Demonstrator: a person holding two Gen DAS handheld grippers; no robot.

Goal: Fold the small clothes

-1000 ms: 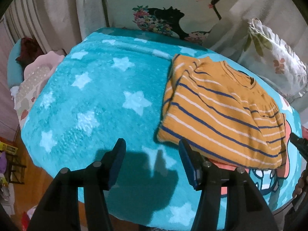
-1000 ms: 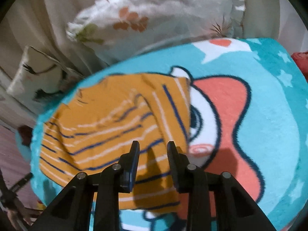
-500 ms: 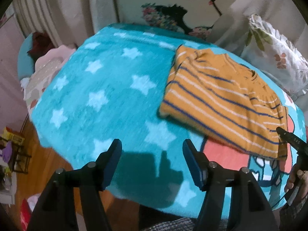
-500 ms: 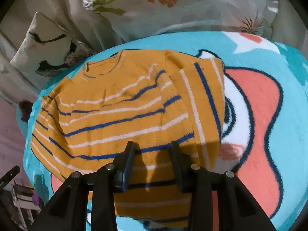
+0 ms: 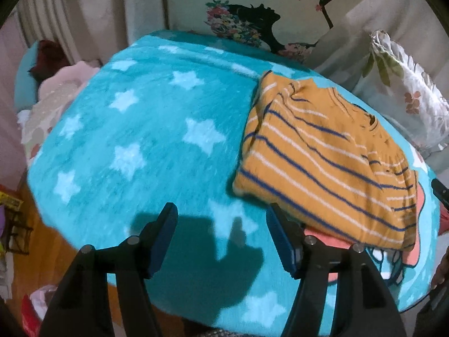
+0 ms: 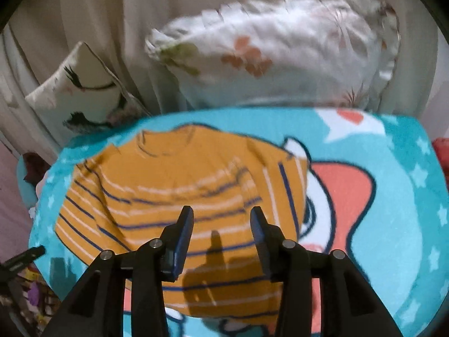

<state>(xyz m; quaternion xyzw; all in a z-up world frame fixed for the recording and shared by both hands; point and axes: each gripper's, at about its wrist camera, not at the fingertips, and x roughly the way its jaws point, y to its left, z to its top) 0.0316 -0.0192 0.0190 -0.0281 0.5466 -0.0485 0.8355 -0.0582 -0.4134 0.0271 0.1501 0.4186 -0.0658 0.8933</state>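
An orange shirt [image 5: 322,163] with blue and white stripes lies folded on a turquoise star blanket [image 5: 146,140]. My left gripper [image 5: 221,224] is open and empty above the blanket, left of the shirt's near corner. In the right wrist view the same shirt [image 6: 174,185] lies flat with its sides folded in. My right gripper [image 6: 221,221] is open and empty, above the shirt's lower part.
A pillow with a black bird print [image 5: 266,8] and a floral frilled pillow [image 5: 401,84] lean against the curtain behind the blanket. Pink bedding [image 5: 50,95] lies at the left. Wooden floor [image 5: 33,255] shows past the blanket's near left edge.
Both grippers have pulled back and risen from the shirt. The right gripper's jaws have opened wider. The shirt stays folded in place.
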